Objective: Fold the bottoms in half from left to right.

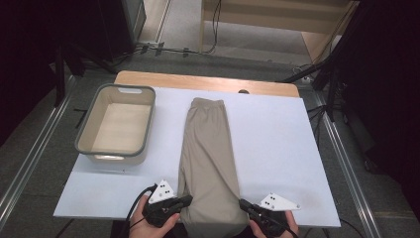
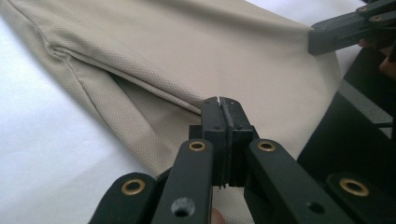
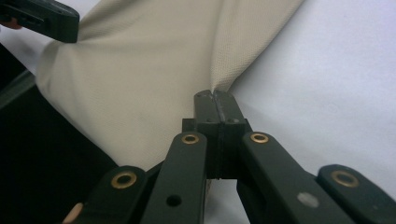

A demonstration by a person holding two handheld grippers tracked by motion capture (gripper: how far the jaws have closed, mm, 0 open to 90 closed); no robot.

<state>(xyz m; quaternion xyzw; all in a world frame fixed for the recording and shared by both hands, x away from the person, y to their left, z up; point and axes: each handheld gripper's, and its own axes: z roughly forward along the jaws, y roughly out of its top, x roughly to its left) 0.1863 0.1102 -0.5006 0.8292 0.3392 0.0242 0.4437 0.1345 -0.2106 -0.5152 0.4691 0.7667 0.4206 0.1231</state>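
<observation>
- Trousers (image 1: pixel 208 158) lie folded lengthwise mid-worktop (image 1: pixel 282 148), hem at the near edge.
- Left hand-held gripper (image 1: pixel 184 201) and right hand-held gripper (image 1: pixel 243 204) each clamp a hem corner.
- Empty bin (image 1: pixel 119 124) left of trousers, apart.

the trousers (image 1: pixel 208 153) lie lengthwise mid-table (image 1: pixel 277 144), the bin (image 1: pixel 118 124) to their left, a tool at each near corner.

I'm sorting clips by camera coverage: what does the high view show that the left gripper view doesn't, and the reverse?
High view alone: the grey-rimmed beige plastic tub, the wooden table edge and the trousers' waistband end. Left gripper view alone: the left claw up close, jaws pressed together on a fold of cloth. Both share the beige folded trousers on the white tabletop, with the right claw at their far edge.
</observation>
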